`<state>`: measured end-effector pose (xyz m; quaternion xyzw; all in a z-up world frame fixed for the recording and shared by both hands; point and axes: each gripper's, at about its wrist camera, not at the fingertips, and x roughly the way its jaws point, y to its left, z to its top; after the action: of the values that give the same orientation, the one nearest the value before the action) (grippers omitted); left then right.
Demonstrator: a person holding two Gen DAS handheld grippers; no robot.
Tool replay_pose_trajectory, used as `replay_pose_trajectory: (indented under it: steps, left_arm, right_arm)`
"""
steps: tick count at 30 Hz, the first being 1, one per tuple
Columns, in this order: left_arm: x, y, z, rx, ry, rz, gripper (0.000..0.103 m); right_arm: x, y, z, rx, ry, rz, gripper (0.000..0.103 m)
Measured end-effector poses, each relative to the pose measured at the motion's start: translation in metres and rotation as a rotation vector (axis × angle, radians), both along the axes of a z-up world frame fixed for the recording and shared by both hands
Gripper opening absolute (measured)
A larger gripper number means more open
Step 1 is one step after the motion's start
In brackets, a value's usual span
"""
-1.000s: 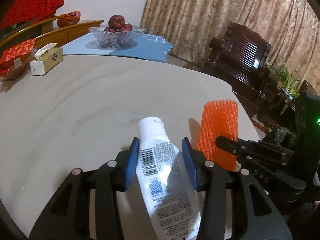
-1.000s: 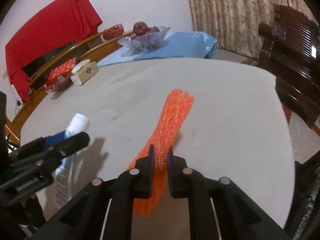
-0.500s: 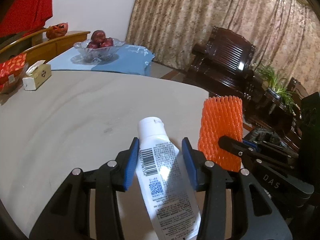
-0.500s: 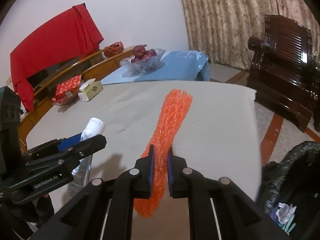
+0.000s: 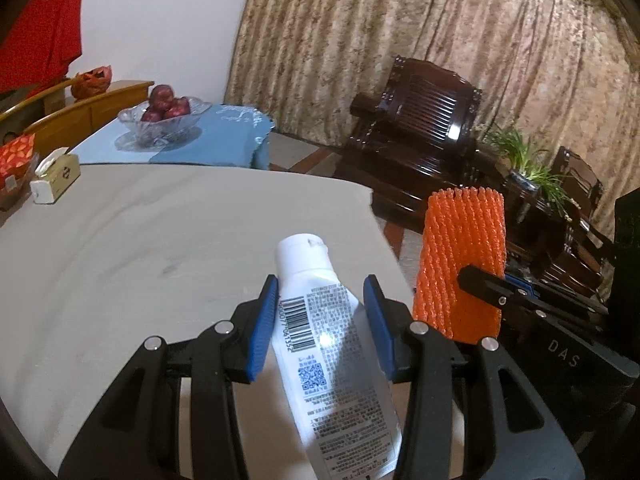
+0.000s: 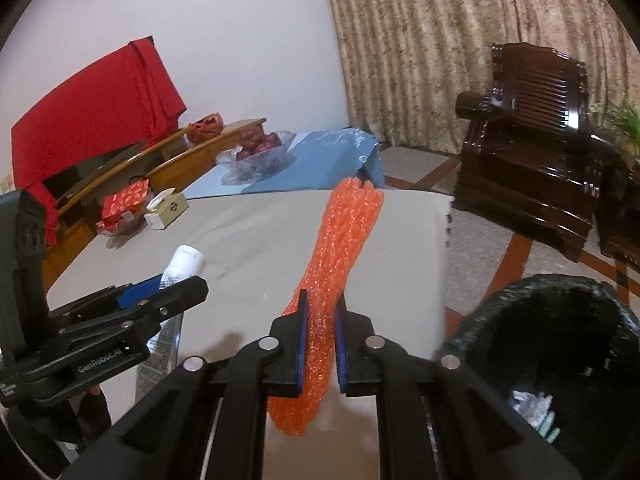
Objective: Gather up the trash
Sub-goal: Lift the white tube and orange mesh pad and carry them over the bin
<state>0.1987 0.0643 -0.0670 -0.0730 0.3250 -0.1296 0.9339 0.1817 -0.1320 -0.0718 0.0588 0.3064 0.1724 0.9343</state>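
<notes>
Trash in hand: a white squeeze tube [image 5: 320, 320], cap forward and barcode side up, is clamped between the blue pads of the left tool [image 5: 322, 320], while a flattened orange foam net sleeve [image 6: 332, 280] is pinched at about mid-length between the nearly closed pads of the right tool [image 6: 320, 336]. Both items are lifted clear of the grey desk [image 5: 160, 240]; in the left wrist view the net [image 5: 460, 264] stands upright just beside the tube, off the near edge of the desk. A black-lined trash bin [image 6: 560, 360] sits low to the right of the right tool, with crumpled paper [image 6: 532, 404] already lying at its bottom, which suggests that part of the collection is done. Judged stage: pickup of these two pieces is complete and they are in transit; deposit is not yet made, since neither item is over the bin opening. What remains, as far as visible, is to bring each tool above the bin and release. On the far side of the desk stand a tissue box [image 5: 56, 176], a red packet [image 6: 124, 200] and a glass fruit bowl [image 5: 164, 116]; whether any of these counts as trash cannot be told.
</notes>
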Motion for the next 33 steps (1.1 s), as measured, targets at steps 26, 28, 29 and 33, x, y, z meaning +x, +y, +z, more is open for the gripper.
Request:
replay_pose_trajectory:
  steps: [26,28,29,33]
  left_arm:
    - [-0.016,-0.149,0.014,-0.014,-0.056,-0.246,0.042]
    - [-0.016,-0.162,0.012,-0.012,-0.062,-0.264,0.042]
    - [-0.015,-0.170,0.011,-0.009,-0.066,-0.275,0.042]
    - [-0.010,-0.198,0.004,-0.003,-0.072,-0.306,0.042]
  right_arm:
    - [-0.066,-0.146,0.020,-0.035,-0.061,-0.262,0.011]
    - [-0.067,-0.160,0.018,-0.040,-0.057,-0.289,0.011]
    - [-0.068,-0.165,0.017,-0.042,-0.056,-0.301,0.011]
    - [-0.069,-0.182,0.011,-0.042,-0.045,-0.339,0.011]
